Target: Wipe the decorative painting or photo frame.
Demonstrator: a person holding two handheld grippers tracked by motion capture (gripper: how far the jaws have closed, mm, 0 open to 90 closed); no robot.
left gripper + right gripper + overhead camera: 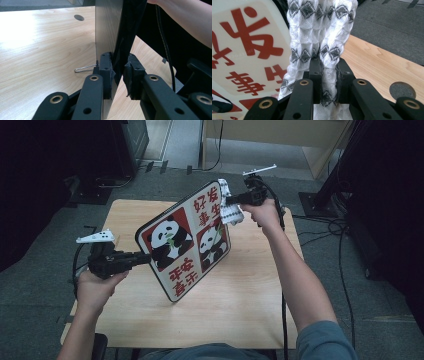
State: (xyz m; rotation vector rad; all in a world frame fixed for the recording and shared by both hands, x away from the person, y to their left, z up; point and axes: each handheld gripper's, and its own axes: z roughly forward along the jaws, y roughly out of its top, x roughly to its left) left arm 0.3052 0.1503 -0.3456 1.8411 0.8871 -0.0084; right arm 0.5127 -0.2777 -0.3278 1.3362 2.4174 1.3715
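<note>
A square panda board (187, 240) with red characters stands tilted on edge over the wooden table (240, 290). My left gripper (145, 257) is shut on its left edge; in the left gripper view the pads clamp the thin board edge (117, 57). My right gripper (231, 198) is shut on a white cloth with grey diamond pattern (230, 209), which rests against the board's upper right corner. In the right gripper view the cloth (319, 37) rises from between the jaws beside the board face (247, 50).
A round cable hole (403, 90) sits in the tabletop near its edge. A thin wire clip (85, 68) lies on the wood by the board. Black cables (330, 225) trail on the grey floor at right, and dark stands flank the table.
</note>
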